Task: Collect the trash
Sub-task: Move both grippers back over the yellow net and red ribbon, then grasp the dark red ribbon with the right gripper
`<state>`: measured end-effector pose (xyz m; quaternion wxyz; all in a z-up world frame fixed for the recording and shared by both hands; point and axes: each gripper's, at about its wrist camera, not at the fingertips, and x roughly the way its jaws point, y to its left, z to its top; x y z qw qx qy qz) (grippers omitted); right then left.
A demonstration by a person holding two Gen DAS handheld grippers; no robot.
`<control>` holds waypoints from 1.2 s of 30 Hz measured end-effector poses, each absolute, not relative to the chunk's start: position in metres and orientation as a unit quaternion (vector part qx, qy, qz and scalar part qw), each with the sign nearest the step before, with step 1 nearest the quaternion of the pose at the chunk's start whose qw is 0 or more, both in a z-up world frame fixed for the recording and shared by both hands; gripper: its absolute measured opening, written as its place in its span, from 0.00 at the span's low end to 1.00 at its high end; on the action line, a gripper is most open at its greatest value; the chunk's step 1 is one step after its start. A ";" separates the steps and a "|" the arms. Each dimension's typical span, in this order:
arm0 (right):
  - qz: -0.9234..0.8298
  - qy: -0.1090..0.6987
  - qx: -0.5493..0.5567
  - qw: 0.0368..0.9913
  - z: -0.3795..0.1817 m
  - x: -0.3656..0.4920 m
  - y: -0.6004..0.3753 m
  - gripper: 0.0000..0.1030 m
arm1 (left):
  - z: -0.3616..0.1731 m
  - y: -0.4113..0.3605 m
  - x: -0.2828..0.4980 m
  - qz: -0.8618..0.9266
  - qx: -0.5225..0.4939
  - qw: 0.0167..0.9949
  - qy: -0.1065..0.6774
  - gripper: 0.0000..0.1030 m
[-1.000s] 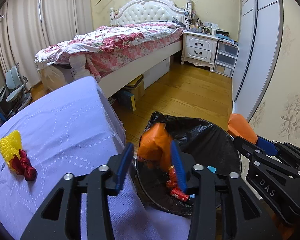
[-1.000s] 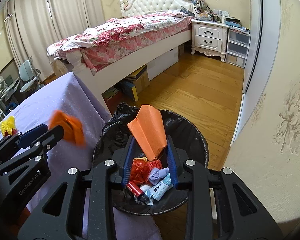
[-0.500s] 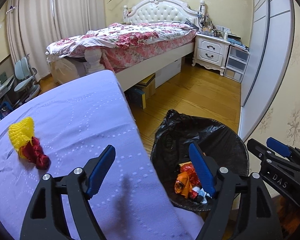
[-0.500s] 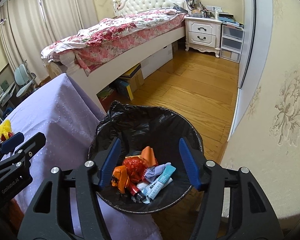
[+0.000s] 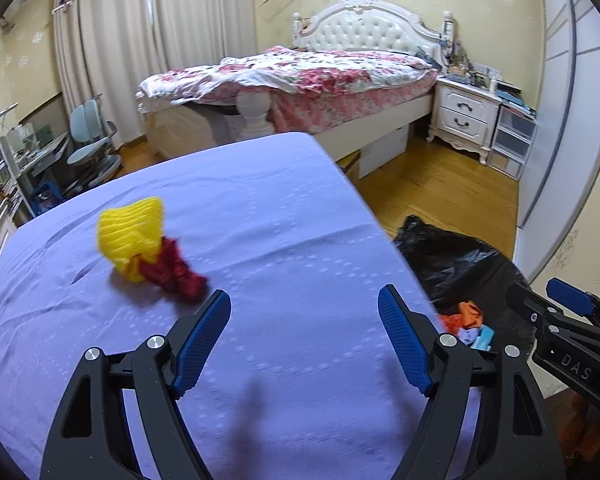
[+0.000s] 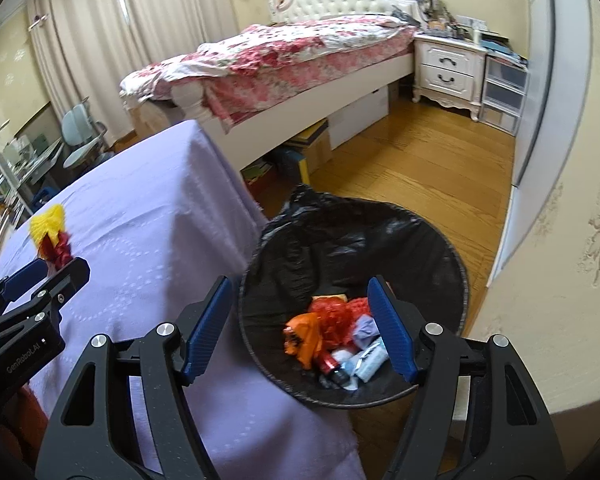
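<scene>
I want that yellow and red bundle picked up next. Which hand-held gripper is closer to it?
Left. The left hand-held gripper sits just short of the bundle; the right hand-held gripper is over by the bin.

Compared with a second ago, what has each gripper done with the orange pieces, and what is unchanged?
Both let go: the orange pieces dropped into the black-lined bin. The left gripper now stands open and has swung from the bin to over the purple tablecloth. The right gripper, jaws opening and empty, remains above the bin. The yellow and red netting lies untouched on the cloth.
</scene>
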<state>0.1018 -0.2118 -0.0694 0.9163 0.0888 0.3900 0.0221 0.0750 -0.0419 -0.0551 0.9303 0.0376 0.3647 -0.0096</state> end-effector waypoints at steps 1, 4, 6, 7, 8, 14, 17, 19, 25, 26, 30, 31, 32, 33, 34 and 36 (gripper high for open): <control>0.029 0.390 0.084 0.916 -0.068 0.102 -0.205 0.66 | -0.056 -0.034 0.074 -0.003 0.034 0.930 0.366 0.74; 0.050 0.391 0.071 0.916 -0.065 0.102 -0.185 0.66 | -0.057 -0.013 0.070 0.018 0.025 0.929 0.368 0.74; 0.063 0.391 0.063 0.916 -0.063 0.101 -0.172 0.66 | -0.058 -0.002 0.068 0.029 0.020 0.929 0.369 0.74; 0.071 0.392 0.058 0.915 -0.062 0.102 -0.165 0.66 | -0.058 0.007 0.066 0.038 0.016 0.928 0.370 0.74; 0.079 0.393 0.053 0.915 -0.061 0.103 -0.157 0.66 | -0.058 0.012 0.065 0.043 0.013 0.928 0.370 0.74; 0.115 0.399 0.026 0.909 -0.061 0.102 -0.118 0.67 | -0.062 0.047 0.056 0.078 -0.002 0.924 0.375 0.74; 0.129 0.403 0.016 0.906 -0.061 0.103 -0.102 0.67 | -0.066 0.064 0.050 0.094 -0.006 0.920 0.380 0.74; 0.143 0.407 0.006 0.902 -0.061 0.103 -0.088 0.67 | -0.068 0.075 0.047 0.106 -0.009 0.917 0.384 0.74; 0.186 0.416 -0.022 0.890 -0.064 0.105 -0.040 0.66 | -0.069 0.107 0.036 0.132 -0.025 0.913 0.385 0.74; 0.191 0.418 -0.027 0.888 -0.065 0.107 -0.032 0.67 | -0.069 0.111 0.037 0.136 -0.026 0.912 0.385 0.74; 0.208 0.419 -0.037 0.883 -0.063 0.115 -0.008 0.67 | -0.069 0.128 0.038 0.148 -0.036 0.909 0.387 0.74; 0.211 0.418 -0.041 0.882 -0.062 0.118 0.001 0.67 | -0.068 0.132 0.037 0.151 -0.038 0.909 0.387 0.74; 0.215 0.419 -0.046 0.881 -0.063 0.121 0.009 0.67 | -0.068 0.135 0.037 0.153 -0.040 0.909 0.387 0.74; 0.216 0.419 -0.048 0.880 -0.064 0.122 0.013 0.67 | -0.068 0.139 0.038 0.154 -0.042 0.908 0.387 0.74; 0.218 0.421 -0.053 0.879 -0.065 0.125 0.020 0.67 | -0.069 0.142 0.039 0.155 -0.045 0.907 0.389 0.74; 0.218 0.423 -0.059 0.877 -0.065 0.132 0.029 0.66 | -0.069 0.147 0.041 0.156 -0.052 0.906 0.390 0.74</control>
